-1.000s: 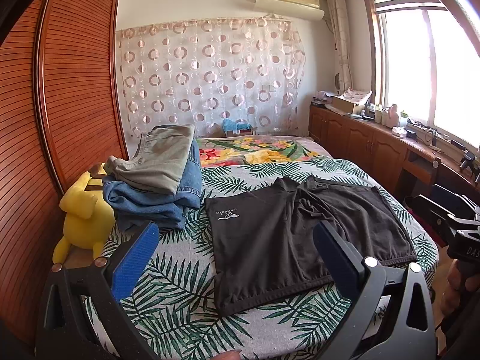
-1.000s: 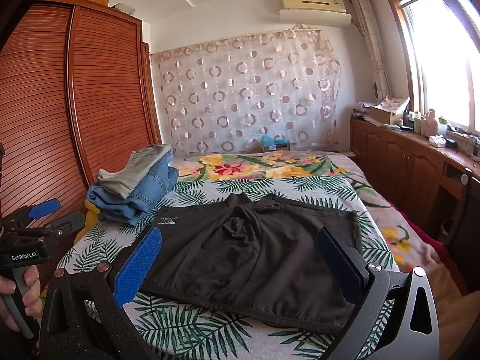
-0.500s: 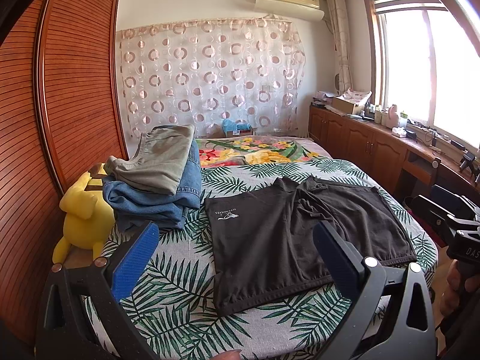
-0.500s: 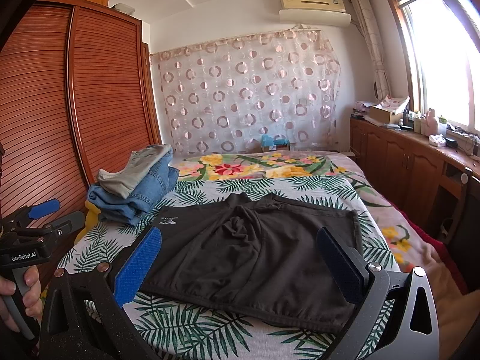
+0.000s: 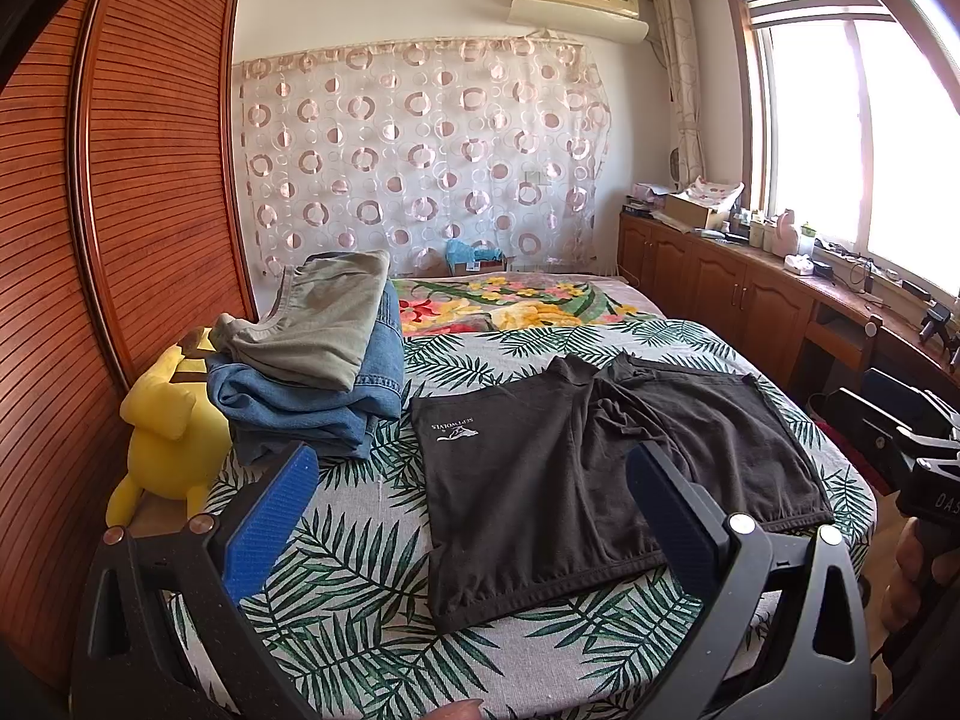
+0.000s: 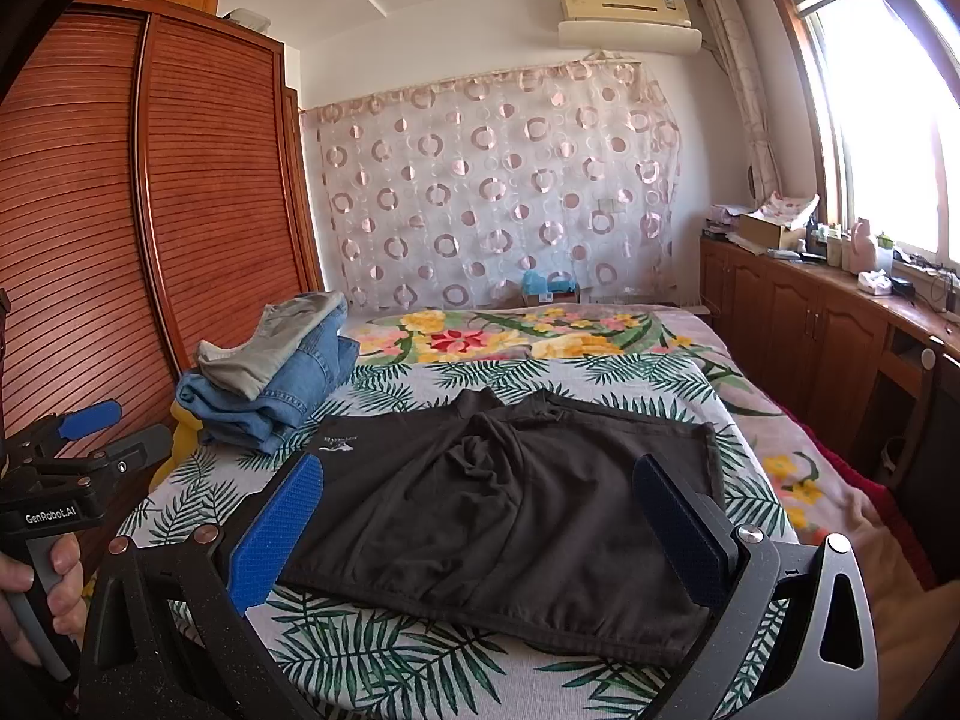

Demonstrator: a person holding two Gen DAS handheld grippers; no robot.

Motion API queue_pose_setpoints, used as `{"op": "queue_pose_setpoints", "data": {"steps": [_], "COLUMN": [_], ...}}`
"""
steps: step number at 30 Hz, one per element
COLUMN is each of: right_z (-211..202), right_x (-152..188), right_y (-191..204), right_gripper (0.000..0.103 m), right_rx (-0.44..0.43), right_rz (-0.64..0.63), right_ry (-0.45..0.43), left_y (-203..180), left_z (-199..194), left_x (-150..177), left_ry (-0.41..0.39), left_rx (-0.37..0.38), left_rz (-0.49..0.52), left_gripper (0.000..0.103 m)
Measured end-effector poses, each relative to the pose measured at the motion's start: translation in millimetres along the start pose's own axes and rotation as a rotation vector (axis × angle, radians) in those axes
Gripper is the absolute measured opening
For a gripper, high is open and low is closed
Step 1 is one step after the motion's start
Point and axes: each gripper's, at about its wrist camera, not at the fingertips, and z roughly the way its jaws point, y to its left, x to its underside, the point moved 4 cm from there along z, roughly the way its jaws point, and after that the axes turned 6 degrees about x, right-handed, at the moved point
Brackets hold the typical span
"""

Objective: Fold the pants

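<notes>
The black shorts (image 5: 606,474) lie spread flat on the palm-leaf bed cover (image 5: 360,588), the white logo near the waistband on the side toward a stack of folded jeans (image 5: 312,408). A yellow plush toy (image 5: 162,450) sits behind that stack, against the slatted wardrobe (image 5: 138,180). The left tool (image 5: 474,516) hangs above the near edge of the bed, blue pads spread wide, gripping nothing. The right tool (image 6: 480,528) hangs likewise, wide apart and empty, the shorts below it untouched.
</notes>
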Motion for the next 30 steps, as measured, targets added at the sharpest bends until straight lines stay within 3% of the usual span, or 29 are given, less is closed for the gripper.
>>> {"op": "queue_pose_setpoints", "data": {"steps": [10,30], "right_z": [0.3,21.3], "right_x": [-0.3,19.9], "right_y": [0.7,-38.2], "right_gripper": [0.103,0.103], "right_rx": [0.000,0.089], "right_rz": [-0.003,-0.018], "right_ry": [0.000,0.111], "left_y": [0.4,12.8], "left_z": [-0.2,46.7], "left_x": [-1.4,40.4], "left_ry": [0.013,0.157], "left_rx": [0.003,0.032], "left_rz": [0.001,-0.020], "left_gripper": [0.103,0.103]}}
